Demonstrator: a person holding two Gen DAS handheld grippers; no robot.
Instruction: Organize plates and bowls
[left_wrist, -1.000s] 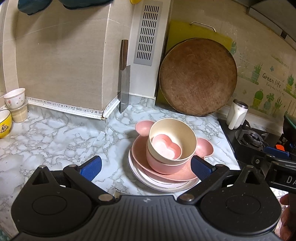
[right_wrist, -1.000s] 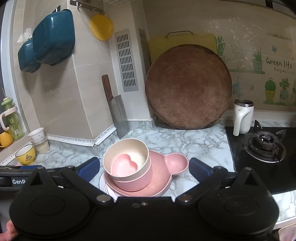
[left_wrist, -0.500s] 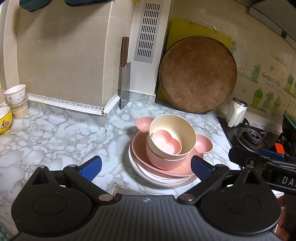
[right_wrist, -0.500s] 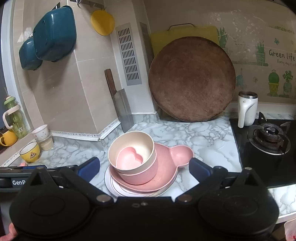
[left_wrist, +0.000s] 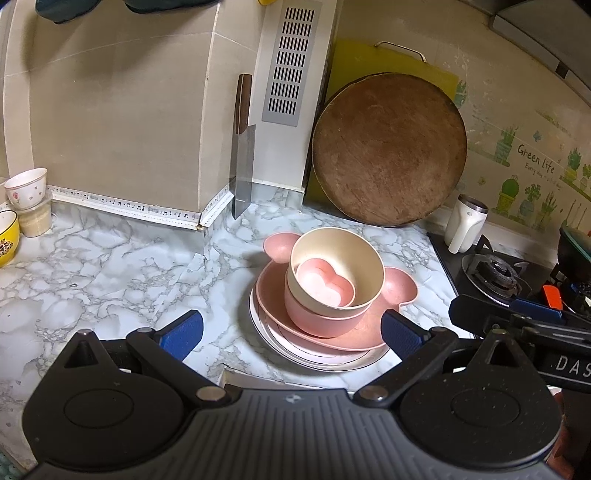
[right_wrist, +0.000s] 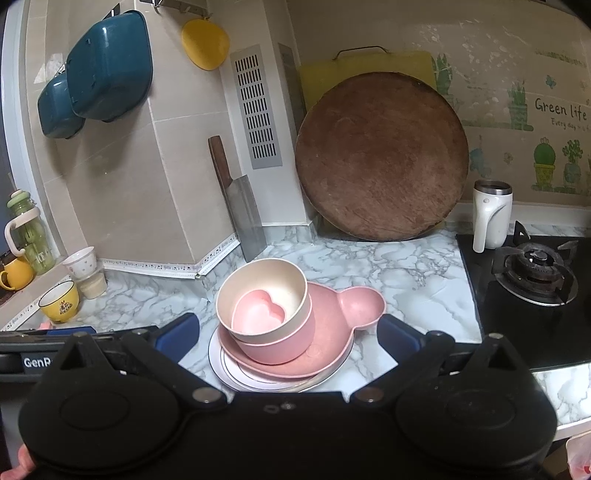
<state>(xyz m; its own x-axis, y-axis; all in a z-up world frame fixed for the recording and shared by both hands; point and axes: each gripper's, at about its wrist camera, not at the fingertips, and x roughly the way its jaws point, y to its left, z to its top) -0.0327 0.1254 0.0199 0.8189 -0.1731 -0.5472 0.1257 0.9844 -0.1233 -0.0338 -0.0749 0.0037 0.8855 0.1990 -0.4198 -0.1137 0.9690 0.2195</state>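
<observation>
Soft, even indoor light; sharp focus (fisheye-bent edges).

My two wrist cameras look down-forward, close over worktop (left_wrist: 110, 266); both share dish stack (left_wrist: 325, 295) (right_wrist: 273, 317) before round board (right_wrist: 380, 155).

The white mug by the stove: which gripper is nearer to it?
Right. The right gripper hangs open before the dish stack, on the side of the white mug. The left gripper, also open, sits further left, the stack between.
</observation>
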